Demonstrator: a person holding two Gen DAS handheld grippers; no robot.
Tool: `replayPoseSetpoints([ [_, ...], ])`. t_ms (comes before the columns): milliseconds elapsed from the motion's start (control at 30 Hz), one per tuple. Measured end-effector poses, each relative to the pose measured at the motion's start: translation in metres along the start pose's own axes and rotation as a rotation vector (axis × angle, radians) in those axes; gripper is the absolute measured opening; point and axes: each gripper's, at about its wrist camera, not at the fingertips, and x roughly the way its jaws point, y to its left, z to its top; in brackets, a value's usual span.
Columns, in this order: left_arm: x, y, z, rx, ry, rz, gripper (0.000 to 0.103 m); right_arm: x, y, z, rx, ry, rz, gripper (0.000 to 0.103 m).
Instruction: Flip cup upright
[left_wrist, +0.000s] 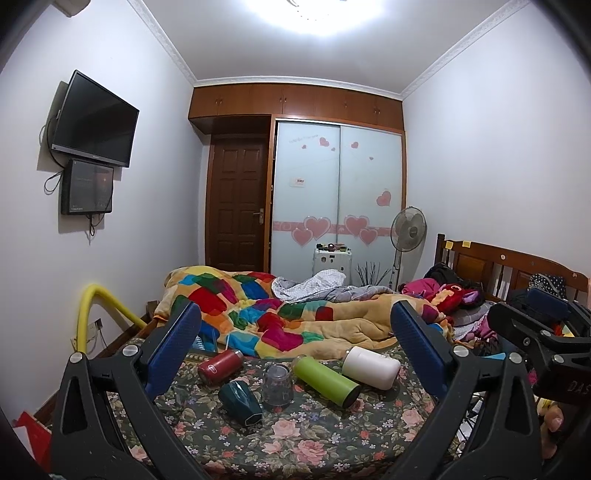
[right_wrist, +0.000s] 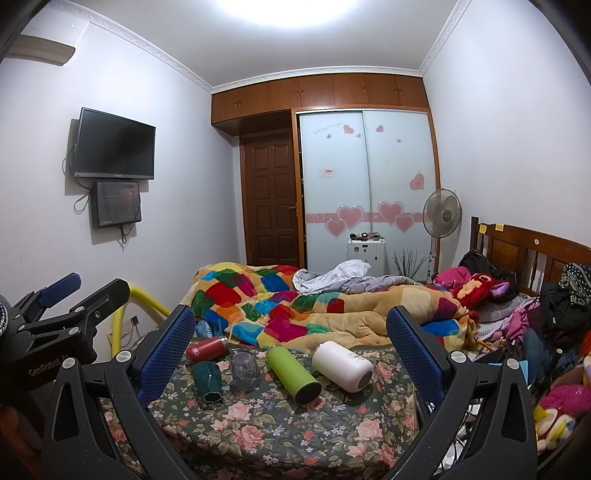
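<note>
A floral bed (left_wrist: 303, 439) holds five vessels near a patchwork quilt (left_wrist: 280, 317): white flask (left_wrist: 370, 367), green bottle (left_wrist: 327, 380), red bottle (left_wrist: 220, 366) and teal cup (left_wrist: 240, 397) lie tipped. The clear cup (left_wrist: 277, 384) stands mouth-down between teal cup and green bottle. Left gripper (left_wrist: 295, 332) and right gripper (right_wrist: 291, 332) hover wide, empty.

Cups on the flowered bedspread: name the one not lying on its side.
The clear glass cup stands mouth-down; the red, teal, green and white ones lie sideways.

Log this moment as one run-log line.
phase: pre-grasp | left gripper: open | right gripper: open | clear cup: inverted, untouched | bottles: lying
</note>
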Motion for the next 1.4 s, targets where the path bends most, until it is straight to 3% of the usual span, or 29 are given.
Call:
replayPoseSetpoints([
  [1400, 0.0023, 0.0028, -0.0028, -0.014, 0.009, 0.007, 0.103, -0.0011, 0.0012, 0.0000, 0.000, -0.002, 0.000, 0.103],
])
